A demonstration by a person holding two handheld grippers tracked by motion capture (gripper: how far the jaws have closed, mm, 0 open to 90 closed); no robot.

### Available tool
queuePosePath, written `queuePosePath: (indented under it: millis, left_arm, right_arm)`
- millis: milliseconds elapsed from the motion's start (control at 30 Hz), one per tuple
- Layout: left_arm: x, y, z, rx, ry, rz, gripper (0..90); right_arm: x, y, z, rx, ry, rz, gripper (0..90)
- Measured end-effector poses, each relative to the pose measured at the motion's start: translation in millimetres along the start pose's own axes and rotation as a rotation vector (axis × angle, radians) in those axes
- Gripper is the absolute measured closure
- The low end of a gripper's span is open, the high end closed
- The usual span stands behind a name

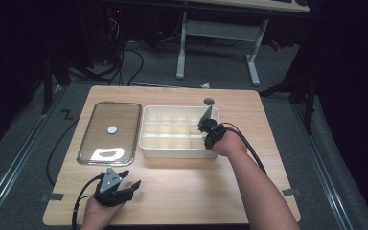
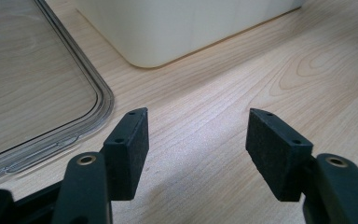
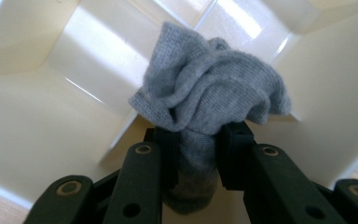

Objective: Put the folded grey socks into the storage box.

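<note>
A crumpled grey sock [image 3: 205, 100] is pinched between the black jaws of my right gripper [image 3: 196, 135], which is shut on it. That gripper [image 1: 206, 130] points down into the right end of the cream divided box [image 1: 146, 143], and the sock hangs over one of its compartments [image 3: 37, 140]. My left gripper [image 2: 196, 135] rests low over the bare wood near the table's front left, open with nothing between its pads [image 2: 275, 149]. From above, the left gripper [image 1: 127, 181] sits in front of the clear lid [image 1: 108, 132].
The clear lid [image 2: 32, 84] lies flat left of the box, with a small white disc [image 1: 112, 129] on it. The box's front corner [image 2: 158, 32] stands just beyond the left gripper. A round grommet hole [image 1: 209, 101] sits behind the box. Bare tabletop [image 1: 187, 187] spreads across the front.
</note>
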State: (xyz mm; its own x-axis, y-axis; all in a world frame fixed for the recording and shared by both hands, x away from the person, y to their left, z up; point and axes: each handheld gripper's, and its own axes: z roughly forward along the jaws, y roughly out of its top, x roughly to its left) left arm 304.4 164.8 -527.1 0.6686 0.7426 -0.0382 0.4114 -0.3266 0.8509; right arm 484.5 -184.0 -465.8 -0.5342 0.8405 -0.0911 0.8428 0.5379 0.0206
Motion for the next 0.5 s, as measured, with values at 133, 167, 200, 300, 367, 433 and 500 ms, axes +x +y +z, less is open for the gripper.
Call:
queuePosePath:
  millis: [133,167,200,300,367,433,500]
  left_arm:
    - [0.2,0.0,0.1,-0.001,0.000,-0.001,39.8]
    - [0.3,0.0,0.1,-0.002,-0.001,0.000,39.8]
    - [0.5,0.0,0.1,-0.002,0.000,0.001,39.8]
    - [0.6,-0.1,0.3,-0.001,0.000,0.000,39.8]
    - [0.9,0.0,0.1,-0.001,0.000,-0.001,39.8]
    - [1.5,0.0,0.0,-0.001,0.001,-0.003,39.8]
    - [1.6,0.0,0.0,-0.001,0.002,-0.003,39.8]
  right_arm:
    - [-0.8,0.5,1.4,0.011,0.011,0.011,73.2]
    - [-2.2,0.5,2.3,0.011,0.020,0.015,73.2]
    - [-4.0,0.5,2.9,0.007,0.026,0.005,73.2]
    - [-4.0,0.2,3.2,0.000,0.028,0.004,72.7]
    - [-3.0,-0.4,2.1,0.001,0.030,0.019,71.1]
    - [-2.3,-0.1,0.3,-0.003,0.029,0.003,63.3]
    - [-1.2,0.3,-2.9,0.005,0.030,0.014,59.6]
